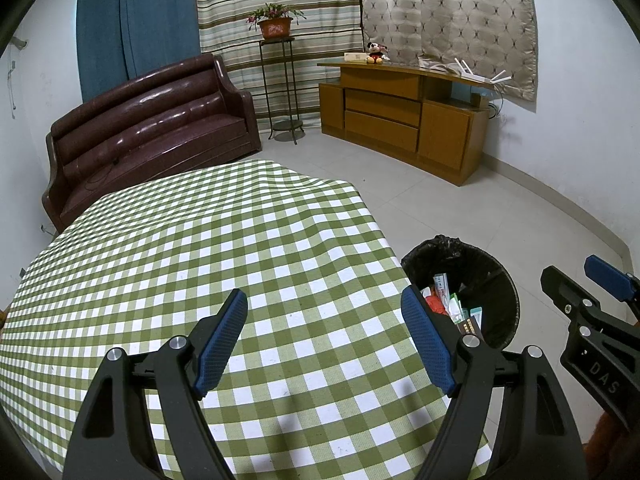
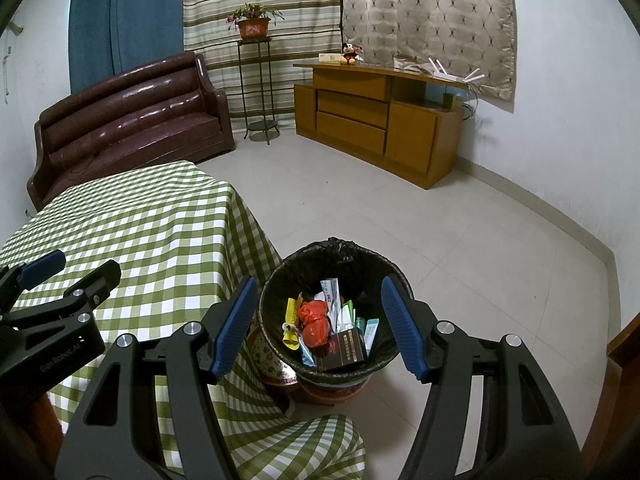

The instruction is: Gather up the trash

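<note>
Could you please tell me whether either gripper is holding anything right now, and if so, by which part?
Nothing is held. The left gripper is open above the checked tablecloth, and the right gripper is open over the trash bin, both with nothing between their fingers.

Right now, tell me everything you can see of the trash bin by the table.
The trash bin is round and lined with a black plastic bag whose edge folds over the rim and bunches at the far side. It stands upright on the tiled floor, beside the table's corner, where the green checked tablecloth hangs close to it. Its outer wall looks red and patterned. Inside lie a crumpled orange-red wrapper, a dark box, a yellow strip and pale packets. Nothing grips it.
</note>
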A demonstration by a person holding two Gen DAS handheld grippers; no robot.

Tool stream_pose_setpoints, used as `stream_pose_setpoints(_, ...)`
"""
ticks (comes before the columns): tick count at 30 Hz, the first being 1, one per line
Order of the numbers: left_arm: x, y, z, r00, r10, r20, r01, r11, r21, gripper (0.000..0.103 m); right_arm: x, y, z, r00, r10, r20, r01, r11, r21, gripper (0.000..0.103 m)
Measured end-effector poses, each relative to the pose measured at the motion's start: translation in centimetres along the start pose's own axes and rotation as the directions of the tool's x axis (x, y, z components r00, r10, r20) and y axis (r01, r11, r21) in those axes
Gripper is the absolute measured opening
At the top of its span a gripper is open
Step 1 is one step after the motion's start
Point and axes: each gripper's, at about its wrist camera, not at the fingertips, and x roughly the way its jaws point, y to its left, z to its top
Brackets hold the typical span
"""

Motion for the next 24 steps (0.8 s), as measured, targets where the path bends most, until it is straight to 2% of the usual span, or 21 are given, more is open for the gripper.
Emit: stream_pose_setpoints(24,0.14,-0.16,-0.02,1.000,0.001,0.000,-0.001,1.000,0.000,0.077,-0.10,0.02,0.16,1.000,0.000,-0.002,0.000,1.000,0.001,0.063)
